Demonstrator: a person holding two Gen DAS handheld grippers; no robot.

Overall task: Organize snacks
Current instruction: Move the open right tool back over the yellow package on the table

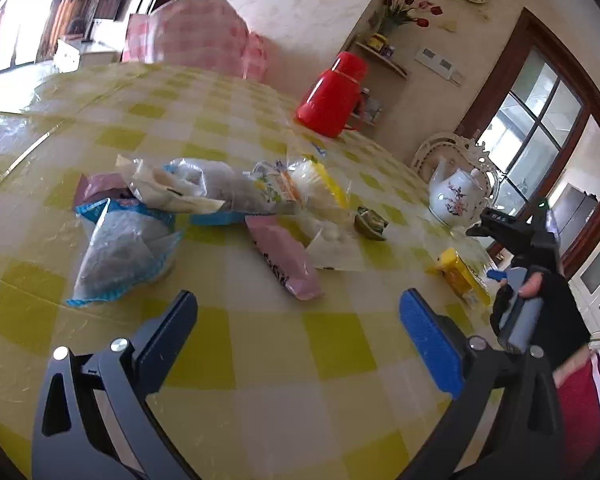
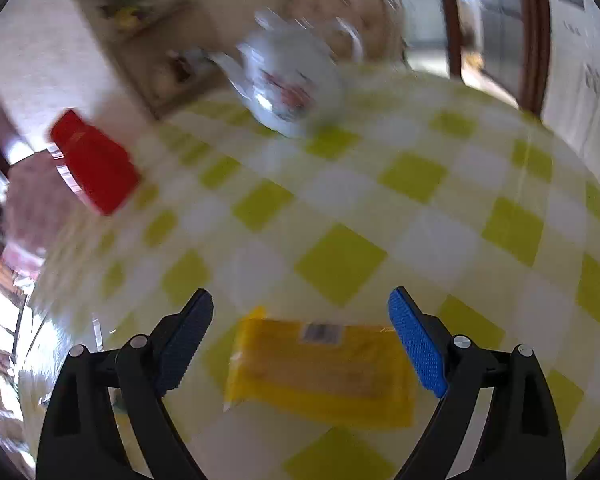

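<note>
Several snack packets lie in a loose pile (image 1: 204,196) on the yellow-checked tablecloth (image 1: 260,340): a clear blue-edged bag (image 1: 120,256), a pink packet (image 1: 284,260), a small green wrapped snack (image 1: 370,222). My left gripper (image 1: 300,308) is open and empty, hovering just short of the pile. A yellow snack packet (image 2: 320,372) lies flat between the jaws of my open right gripper (image 2: 300,308); it also shows in the left wrist view (image 1: 462,276), with the right gripper's body just right of it. The right wrist view is blurred.
A red thermos (image 1: 332,96) stands at the table's far side and shows in the right wrist view (image 2: 96,164). A white flowered teapot (image 1: 456,196) stands at the right edge; it shows in the right wrist view (image 2: 288,84). A pink checked cover (image 1: 196,32) sits behind the table.
</note>
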